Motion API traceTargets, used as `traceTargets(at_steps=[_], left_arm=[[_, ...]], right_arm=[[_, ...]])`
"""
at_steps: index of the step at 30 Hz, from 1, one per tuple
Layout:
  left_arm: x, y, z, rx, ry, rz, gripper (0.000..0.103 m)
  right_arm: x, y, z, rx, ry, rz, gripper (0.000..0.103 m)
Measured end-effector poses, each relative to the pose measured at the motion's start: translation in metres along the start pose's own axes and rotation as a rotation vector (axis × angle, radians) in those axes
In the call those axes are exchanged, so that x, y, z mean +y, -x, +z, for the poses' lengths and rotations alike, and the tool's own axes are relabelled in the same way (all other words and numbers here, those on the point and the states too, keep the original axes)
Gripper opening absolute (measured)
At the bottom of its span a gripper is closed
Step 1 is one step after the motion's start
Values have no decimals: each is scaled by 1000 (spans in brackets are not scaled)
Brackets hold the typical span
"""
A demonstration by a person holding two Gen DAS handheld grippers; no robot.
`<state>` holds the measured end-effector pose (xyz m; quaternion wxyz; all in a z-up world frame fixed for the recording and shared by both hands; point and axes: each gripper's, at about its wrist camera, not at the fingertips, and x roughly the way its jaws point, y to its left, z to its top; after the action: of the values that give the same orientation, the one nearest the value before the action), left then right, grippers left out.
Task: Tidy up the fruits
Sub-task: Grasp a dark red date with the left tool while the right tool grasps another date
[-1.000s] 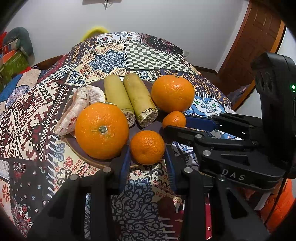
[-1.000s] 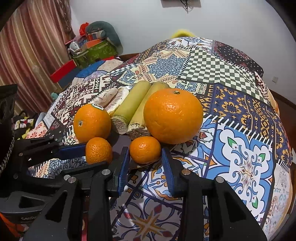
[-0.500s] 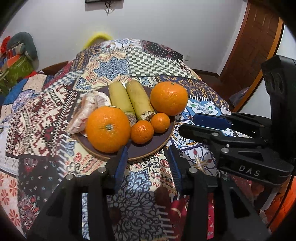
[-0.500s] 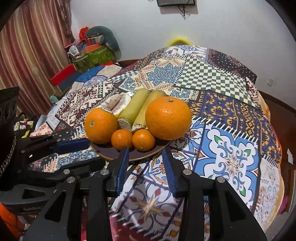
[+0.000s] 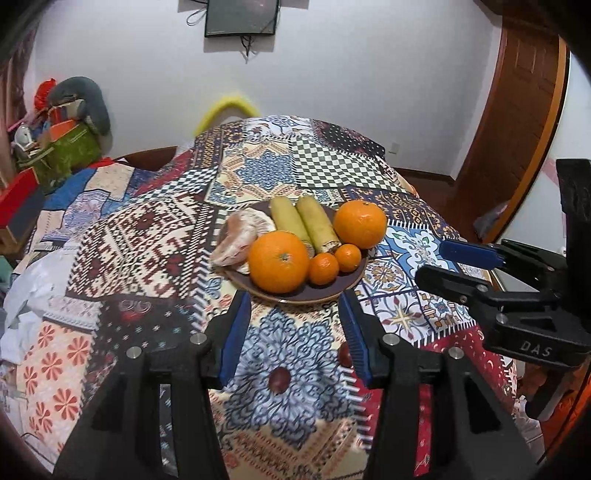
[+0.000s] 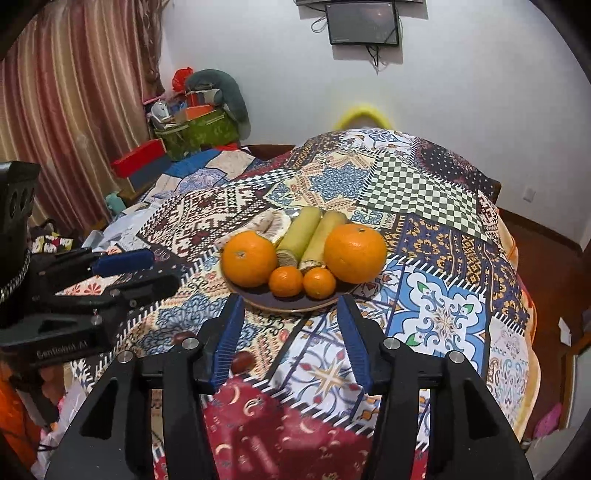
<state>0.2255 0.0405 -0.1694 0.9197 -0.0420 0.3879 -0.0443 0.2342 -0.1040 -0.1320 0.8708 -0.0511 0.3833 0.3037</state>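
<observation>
Dark round plate [image 5: 295, 295] set on a patchwork tablecloth [image 5: 147, 236], a little above centre in the left wrist view. On the plate, at about 8 o'clock of its face, one large orange [image 5: 279, 261]; at 2 o'clock, a second large orange [image 5: 360, 224], well apart from the first. Between them, along the near rim at 5 to 6 o'clock, two small mandarins [image 5: 324, 268] touching side by side. Behind these, toward 12 o'clock, two yellow-green stalk pieces [image 5: 317, 223] lying parallel, cut ends toward the camera. At 10 o'clock, pale peeled citrus segments [image 5: 240, 236] hanging over the rim. Left gripper [image 5: 295, 299] poised just short of the plate's near edge, blue pads parting, nothing between them but cloth. Right gripper [image 6: 291, 304] likewise just short of the near rim in the right wrist view, jaws spreading, empty. In the left view, right gripper again at 3 o'clock, clear of the plate; in the right view, left gripper at 9 o'clock. Small dark red fruit [image 6: 243, 361] on the cloth by the right gripper's left finger. Wall-mounted screen [image 6: 364, 24] at 12 o'clock; striped curtain [image 6: 74, 110] at 10 o'clock.
</observation>
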Motion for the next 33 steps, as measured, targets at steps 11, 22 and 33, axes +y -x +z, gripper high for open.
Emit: traceTargets(at_steps=[11,22,33], left_arm=[[13,1,-29,36,-1,9,49],[24,-36,-61,159,53,-24,49],[24,-51,-66,167,65,-53,49]], right_arm=[[24,-25,-29,96,35,-6,49],[31,-44,-45,149,24,15,49],[38,-70,-50,217,46,37,37]])
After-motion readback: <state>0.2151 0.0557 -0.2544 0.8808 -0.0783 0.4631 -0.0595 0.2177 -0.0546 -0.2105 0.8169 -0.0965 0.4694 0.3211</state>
